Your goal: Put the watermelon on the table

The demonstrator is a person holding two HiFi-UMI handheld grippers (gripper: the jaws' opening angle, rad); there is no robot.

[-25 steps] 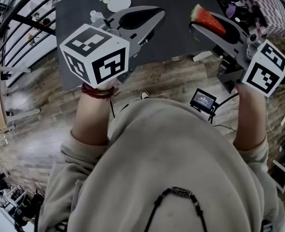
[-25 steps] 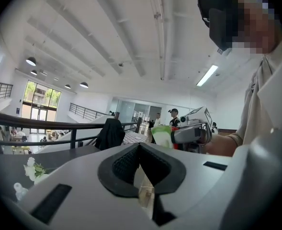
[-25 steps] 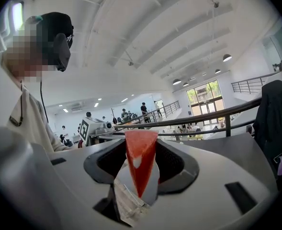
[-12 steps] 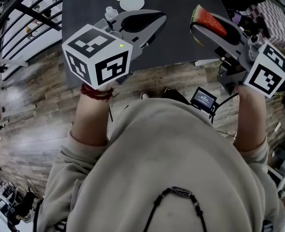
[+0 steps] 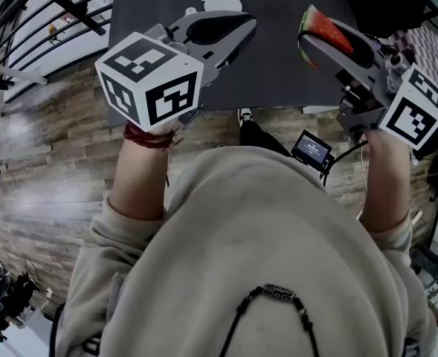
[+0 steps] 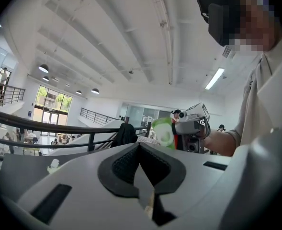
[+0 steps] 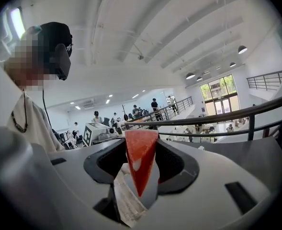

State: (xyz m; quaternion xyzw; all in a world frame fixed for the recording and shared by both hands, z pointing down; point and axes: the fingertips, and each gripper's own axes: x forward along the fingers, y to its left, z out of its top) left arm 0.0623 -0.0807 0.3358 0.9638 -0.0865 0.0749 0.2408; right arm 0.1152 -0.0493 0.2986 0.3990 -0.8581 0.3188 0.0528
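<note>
The right tongs (image 5: pixel 306 42) grip the watermelon (image 5: pixel 326 30) over the dark table (image 5: pixel 278 73).

The watermelon (image 5: pixel 324 31) is a wedge-shaped slice with red flesh and a green rind. It is clamped between the jaws of the right gripper (image 5: pixel 311 47). In the right gripper view its broad edge is up, its point is down, and the flesh carries a small pale spot. In the head view it hangs over the near right part of the table (image 5: pixel 274 65), apparently clear of the surface. The table has a dark, flat top and lies on the far side of the scene.
</note>
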